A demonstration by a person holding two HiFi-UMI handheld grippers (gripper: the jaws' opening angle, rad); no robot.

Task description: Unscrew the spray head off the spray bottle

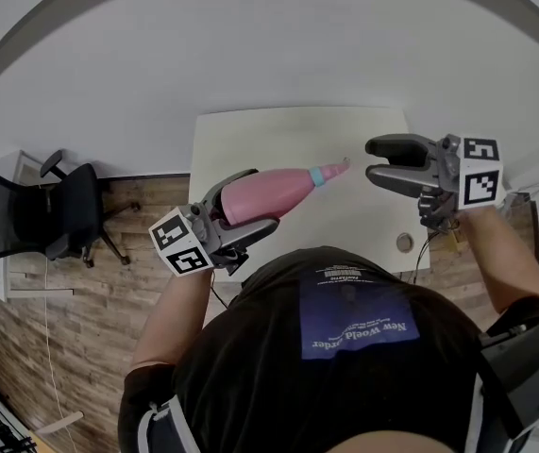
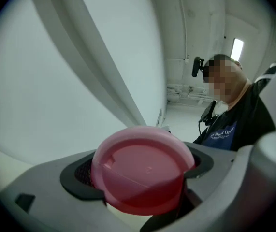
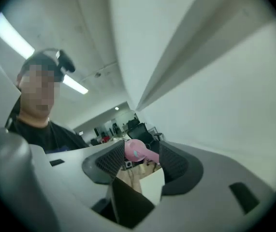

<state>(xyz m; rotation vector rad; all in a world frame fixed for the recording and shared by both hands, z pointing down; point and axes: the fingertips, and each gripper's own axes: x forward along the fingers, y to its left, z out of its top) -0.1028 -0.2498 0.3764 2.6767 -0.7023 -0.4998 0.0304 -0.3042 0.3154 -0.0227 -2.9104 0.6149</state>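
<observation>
Left tongs (image 1: 253,201) are clamped on the pink spray bottle (image 1: 278,192), gripping it around the fat lower body. In the left gripper view the round base fills the space between the jaws and both pads press on it. The bottle is held up off the white counter (image 1: 278,135), lying roughly level at the centre of the head view. Its blue collar (image 1: 317,176) and spray head (image 1: 335,168) point toward the right of the frame.

Right tongs (image 1: 373,159) stand wide and hold nothing. They sit just right of the spray head, apart from it, with the jaws facing the tip. In the right gripper view the bottle shows small, beyond the gap between the pads.

The step in hand looks like taking a fresh hold on the head for a turn. To do it well:
- line the right tongs up with the bottle's long axis before closing
- close on the collar or the thick part of the head, since the slim tip would likely flex or slip
- keep the left grip firm and still, as the smooth body could spin in the pads
- turn by rolling the right wrist, without pulling sideways
</observation>
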